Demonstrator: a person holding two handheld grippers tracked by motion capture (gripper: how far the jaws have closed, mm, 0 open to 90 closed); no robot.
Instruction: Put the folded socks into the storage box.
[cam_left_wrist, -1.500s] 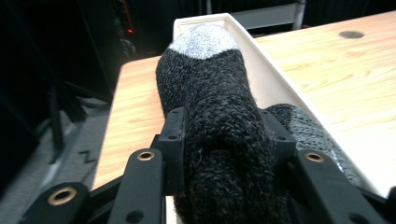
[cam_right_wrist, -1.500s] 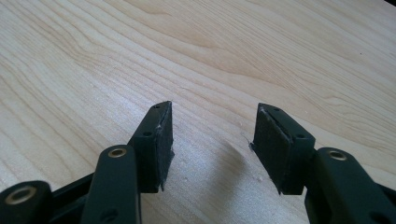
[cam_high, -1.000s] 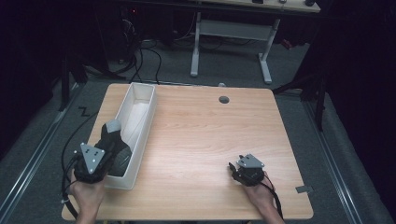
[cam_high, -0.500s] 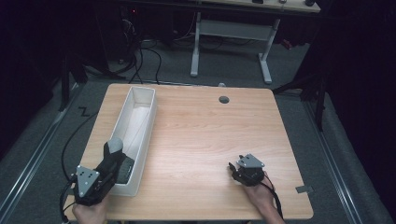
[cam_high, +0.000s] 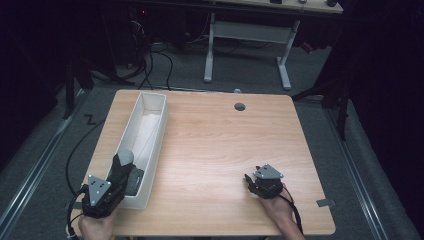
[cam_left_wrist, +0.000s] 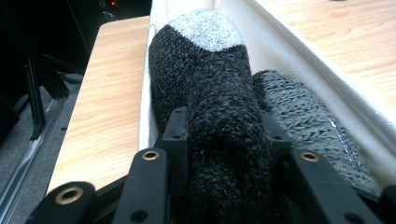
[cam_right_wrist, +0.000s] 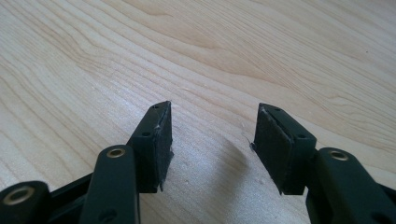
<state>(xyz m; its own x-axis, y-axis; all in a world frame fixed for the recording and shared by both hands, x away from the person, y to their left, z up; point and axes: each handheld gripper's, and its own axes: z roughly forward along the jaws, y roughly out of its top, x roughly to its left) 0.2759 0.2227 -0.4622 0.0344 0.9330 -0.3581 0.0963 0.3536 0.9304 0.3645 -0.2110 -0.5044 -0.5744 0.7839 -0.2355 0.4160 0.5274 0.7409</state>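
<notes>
A rolled dark knit sock (cam_left_wrist: 205, 60) with a pale grey toe (cam_high: 125, 157) sits between the jaws of my left gripper (cam_left_wrist: 224, 126). The gripper is shut on it, and its jaws have just been closing a little further. Sock and left gripper (cam_high: 120, 174) are over the near end of the long white bin (cam_high: 150, 107). A second, greyer sock (cam_left_wrist: 299, 112) lies in the bin beside it, to its right (cam_high: 134, 181). My right gripper (cam_high: 248, 180) rests on the table at the near right, open, with bare wood between its pads (cam_right_wrist: 212, 140).
The bin's white wall (cam_left_wrist: 299, 51) runs away along the table's left side. A round cable hole (cam_high: 239, 106) is in the tabletop at the back. Beyond the table stand a white desk frame (cam_high: 245, 30) and floor cables (cam_high: 150, 55).
My left gripper has come down and back toward the table's near edge with the dark sock, lowering it into the bin's near end. The right gripper has stayed put.
</notes>
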